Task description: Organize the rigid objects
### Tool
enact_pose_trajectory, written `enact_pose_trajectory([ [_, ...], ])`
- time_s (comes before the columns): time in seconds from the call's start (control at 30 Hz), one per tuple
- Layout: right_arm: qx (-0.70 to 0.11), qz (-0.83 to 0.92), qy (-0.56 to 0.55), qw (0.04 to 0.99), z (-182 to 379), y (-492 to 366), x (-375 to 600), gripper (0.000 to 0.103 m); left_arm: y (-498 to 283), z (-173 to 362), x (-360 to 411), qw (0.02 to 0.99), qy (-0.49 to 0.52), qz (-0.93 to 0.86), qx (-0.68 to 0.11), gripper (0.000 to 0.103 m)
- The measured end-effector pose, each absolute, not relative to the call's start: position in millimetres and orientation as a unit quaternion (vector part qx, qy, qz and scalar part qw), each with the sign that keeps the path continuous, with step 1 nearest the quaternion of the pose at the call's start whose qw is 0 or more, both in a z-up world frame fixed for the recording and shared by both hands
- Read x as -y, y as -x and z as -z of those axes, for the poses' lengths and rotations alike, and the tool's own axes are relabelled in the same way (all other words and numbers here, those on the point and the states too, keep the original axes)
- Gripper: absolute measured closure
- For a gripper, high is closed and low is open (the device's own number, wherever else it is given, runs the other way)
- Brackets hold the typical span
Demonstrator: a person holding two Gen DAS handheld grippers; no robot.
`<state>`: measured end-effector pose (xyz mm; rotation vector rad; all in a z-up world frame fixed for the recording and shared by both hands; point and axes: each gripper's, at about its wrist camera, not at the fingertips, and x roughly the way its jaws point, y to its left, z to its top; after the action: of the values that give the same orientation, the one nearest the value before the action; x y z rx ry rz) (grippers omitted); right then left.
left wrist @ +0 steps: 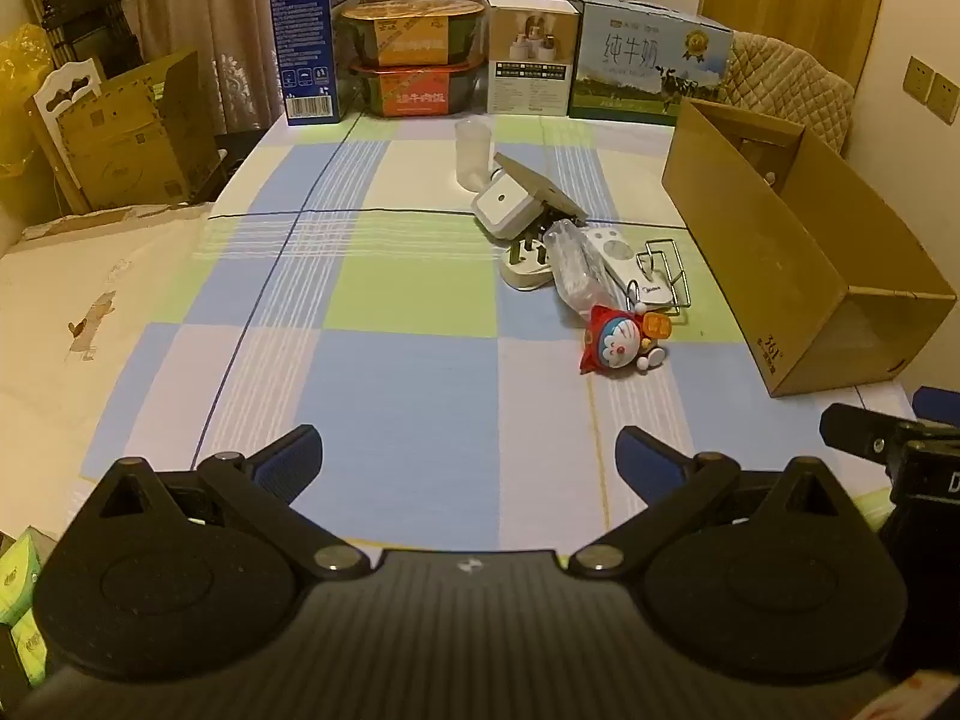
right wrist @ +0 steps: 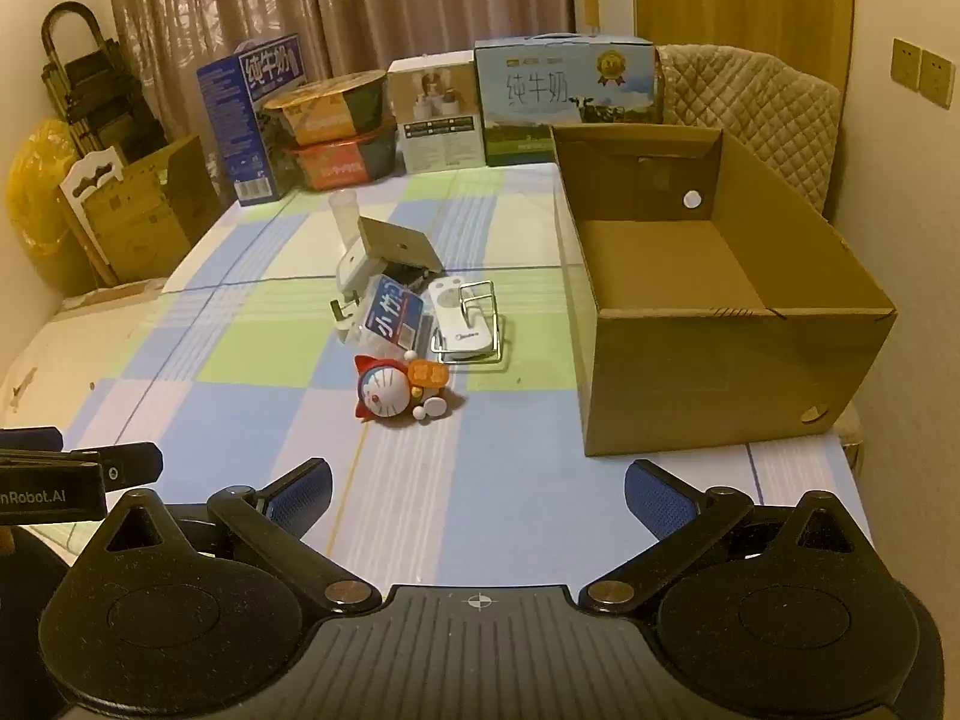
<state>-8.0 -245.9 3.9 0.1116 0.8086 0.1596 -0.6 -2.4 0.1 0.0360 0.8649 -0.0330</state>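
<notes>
A pile of small objects lies mid-table: a red and blue cat figurine [left wrist: 624,341] [right wrist: 399,389], a white remote [left wrist: 630,267] [right wrist: 459,318] under a wire rack [left wrist: 660,282] [right wrist: 474,324], a clear packet with a blue label [right wrist: 390,315] [left wrist: 570,270], a white plug adapter [left wrist: 504,207] [right wrist: 354,267], a tilted grey plate [left wrist: 540,186] [right wrist: 396,243] and a clear cup [left wrist: 473,150] [right wrist: 345,213]. An open cardboard box [right wrist: 708,372] [left wrist: 798,276] stands to their right. My left gripper [left wrist: 468,450] and right gripper [right wrist: 477,489] hover open over the near cloth, nothing between their fingers.
Milk cartons [right wrist: 564,96], a white product box [right wrist: 435,117] and stacked food bowls [right wrist: 336,132] line the far table edge. Folded cardboard [left wrist: 132,132] leans at the left. A quilted chair [right wrist: 756,114] stands behind the box. The checked tablecloth [left wrist: 390,312] covers the table.
</notes>
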Motion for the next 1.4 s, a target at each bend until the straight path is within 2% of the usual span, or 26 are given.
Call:
enact_pose_trajectory([
  [1.4, -0.399, -0.076, -0.056, 0.912, -2.2, 8.8, 248.1, 0.002, 3.5, -3.4, 1.8, 0.907, 0.001, 0.028, -0.419, 0.001],
])
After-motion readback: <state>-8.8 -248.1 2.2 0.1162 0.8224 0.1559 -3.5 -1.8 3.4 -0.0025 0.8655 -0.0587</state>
